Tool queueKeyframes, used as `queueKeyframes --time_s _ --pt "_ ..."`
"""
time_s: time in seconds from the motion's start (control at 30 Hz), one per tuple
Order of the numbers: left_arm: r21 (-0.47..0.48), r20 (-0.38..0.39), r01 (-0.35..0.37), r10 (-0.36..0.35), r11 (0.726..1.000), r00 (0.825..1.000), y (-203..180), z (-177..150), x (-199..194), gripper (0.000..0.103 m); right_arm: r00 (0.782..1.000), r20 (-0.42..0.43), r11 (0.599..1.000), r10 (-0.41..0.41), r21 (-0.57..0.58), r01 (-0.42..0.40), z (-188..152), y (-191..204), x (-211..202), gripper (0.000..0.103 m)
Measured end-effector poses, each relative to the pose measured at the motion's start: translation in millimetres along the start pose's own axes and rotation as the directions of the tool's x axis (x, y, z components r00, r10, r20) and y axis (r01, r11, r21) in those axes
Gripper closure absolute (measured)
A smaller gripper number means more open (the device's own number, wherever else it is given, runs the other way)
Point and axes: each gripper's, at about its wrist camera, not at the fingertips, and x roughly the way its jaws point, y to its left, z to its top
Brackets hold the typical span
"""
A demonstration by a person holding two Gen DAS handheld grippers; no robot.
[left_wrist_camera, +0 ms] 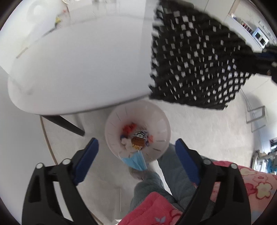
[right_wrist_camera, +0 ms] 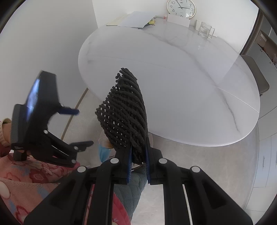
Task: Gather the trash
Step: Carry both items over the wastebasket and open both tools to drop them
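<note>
A white trash bin [left_wrist_camera: 161, 124] stands on the floor beside the table, holding wrappers and scraps, with a blue face mask [left_wrist_camera: 134, 160] draped over its near rim. My left gripper [left_wrist_camera: 136, 150] is open and empty, hovering above the bin. My right gripper [right_wrist_camera: 138, 155] is shut on a black woven mesh mat [right_wrist_camera: 126, 114], held upright over the bin. The mat also shows at the upper right of the left wrist view [left_wrist_camera: 193, 57]. In the right wrist view the mat hides most of the bin; the left gripper [right_wrist_camera: 79, 128] shows at the left.
A white oval marble table [right_wrist_camera: 173, 77] fills the space beyond the bin. At its far end lie papers [right_wrist_camera: 136, 19], a glass [right_wrist_camera: 205, 29] and a wall clock [right_wrist_camera: 181, 7]. A dark table leg [left_wrist_camera: 69, 125] stands left of the bin. My legs are below.
</note>
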Motion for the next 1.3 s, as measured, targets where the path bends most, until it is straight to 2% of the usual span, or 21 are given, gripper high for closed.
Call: queueKeyframes --time_s 0.17,0.5,0.7,0.9,1.07,1.1,1.13,1.23,1.3 --pt "-0.060 0.034 -0.060 0.062 0.996 0.998 11.1 4.7 -25.1 0.010 1.000 0.003 1.000 0.016 -0.011 -0.016 0.2 0.5 -5.0 0.090" --pt "-0.172 0.113 -0.083 0.104 0.982 0.988 20.3 -4.9 -73.7 0.008 0.996 -0.013 0.992 0.093 -0.080 -0.093 -2.2 19.2 -3.9 0.089" --pt "-0.198 0.106 -0.111 0.134 0.974 0.985 28.1 -15.5 -80.5 0.008 0.988 -0.100 0.979 0.121 -0.152 -0.135 -12.9 44.0 41.6 0.089" --pt "-0.232 0.084 -0.133 0.156 0.964 0.984 41.7 -23.2 -81.0 0.008 0.976 -0.185 0.962 0.114 -0.224 -0.155 -26.1 67.4 100.5 0.089" --pt "-0.244 0.068 -0.155 0.176 0.957 0.982 48.9 -28.7 -79.1 0.008 0.973 -0.223 0.961 0.052 -0.255 -0.110 -30.2 76.8 146.8 0.087" --pt "-0.246 0.064 -0.161 0.182 0.956 0.981 49.1 -28.6 -78.5 0.008 0.974 -0.227 0.960 0.023 -0.268 -0.085 -31.1 78.5 155.6 0.085" --pt "-0.244 0.060 -0.167 0.187 0.955 0.981 48.9 -28.1 -77.7 0.008 0.973 -0.232 0.959 0.005 -0.276 -0.071 -30.9 78.9 161.8 0.069" --pt "-0.234 0.053 -0.180 0.198 0.955 0.979 46.8 -25.9 -75.2 0.008 0.969 -0.242 0.955 -0.053 -0.295 -0.021 -37.0 86.5 170.1 0.037" --pt "-0.225 0.052 -0.186 0.202 0.956 0.978 44.9 -24.8 -74.2 0.008 0.972 -0.223 0.951 -0.069 -0.309 -0.003 -38.2 87.2 165.0 0.029"
